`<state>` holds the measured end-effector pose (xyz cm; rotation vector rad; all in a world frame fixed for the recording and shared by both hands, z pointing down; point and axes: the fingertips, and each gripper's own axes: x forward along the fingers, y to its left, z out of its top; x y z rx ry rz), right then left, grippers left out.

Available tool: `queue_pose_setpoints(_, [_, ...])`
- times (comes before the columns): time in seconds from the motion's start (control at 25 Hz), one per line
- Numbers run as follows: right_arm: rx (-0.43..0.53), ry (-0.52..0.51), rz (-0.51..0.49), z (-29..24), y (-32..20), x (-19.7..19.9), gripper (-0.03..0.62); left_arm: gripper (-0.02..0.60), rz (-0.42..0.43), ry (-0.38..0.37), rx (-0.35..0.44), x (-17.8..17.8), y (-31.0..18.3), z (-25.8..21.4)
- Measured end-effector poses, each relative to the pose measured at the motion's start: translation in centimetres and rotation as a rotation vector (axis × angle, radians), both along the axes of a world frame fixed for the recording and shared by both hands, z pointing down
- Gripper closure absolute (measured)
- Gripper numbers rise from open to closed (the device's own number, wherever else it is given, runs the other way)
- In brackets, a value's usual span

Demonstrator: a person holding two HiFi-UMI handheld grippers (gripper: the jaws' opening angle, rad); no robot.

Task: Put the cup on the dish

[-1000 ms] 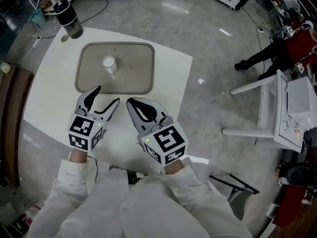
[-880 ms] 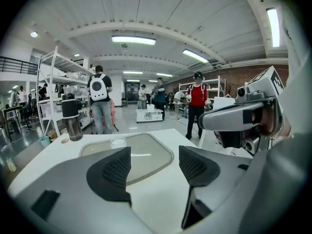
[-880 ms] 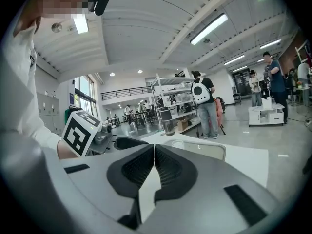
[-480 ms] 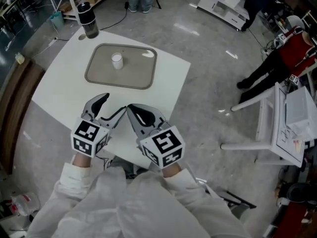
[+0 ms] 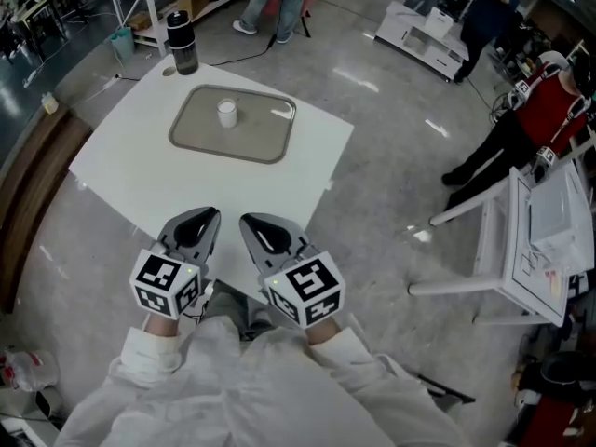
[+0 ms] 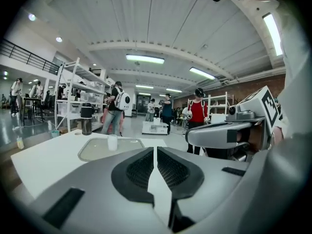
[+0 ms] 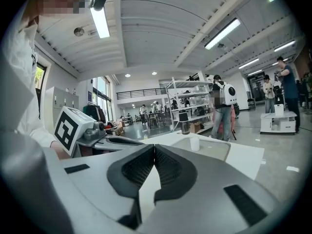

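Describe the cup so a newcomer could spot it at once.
On the white table, a shallow grey-beige rectangular tray lies near the far corner. The small white cylindrical cup stands upright inside it, the only thing on the tray; the tall dark bottle stands off the tray at the table's corner.

Small white cup (image 5: pixel 226 112) upright on grey rectangular dish (image 5: pixel 270 138), near far edge.
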<state>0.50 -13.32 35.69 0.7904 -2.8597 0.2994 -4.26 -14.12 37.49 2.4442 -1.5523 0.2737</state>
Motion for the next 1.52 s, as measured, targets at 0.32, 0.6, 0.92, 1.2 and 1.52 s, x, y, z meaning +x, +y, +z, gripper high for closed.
queue_pose_setpoints(0.32, [0.011, 0.027, -0.063, 0.3, 4.1, 0.2, 0.580, 0.572, -0.003, -0.014, 0.006, 1.3, 4.1, 0.1])
queue_pose_setpoints(0.6, [0.037, 0.038, -0.074, 0.2, 5.4, 0.1, 0.580, 0.574, -0.001, -0.001, 0.001, 1.8, 5.8, 0.2])
queue_pose_setpoints(0.92, [0.026, 0.044, -0.063, 0.2, 5.4, 0.6, 0.580, 0.572, 0.028, 0.010, 0.012, 2.7, 6.0, -0.6])
queue_pose_setpoints(1.2, [0.031, 0.046, -0.041, -0.6, 4.5, 0.3, 0.580, 0.572, 0.042, 0.016, 0.016, 2.2, 5.5, -1.1])
queue_pose_setpoints(1.52, [0.029, 0.033, 0.007, -0.9, 3.4, 0.1, 0.580, 0.573, 0.078, 0.017, 0.012, 2.1, 5.6, -1.0])
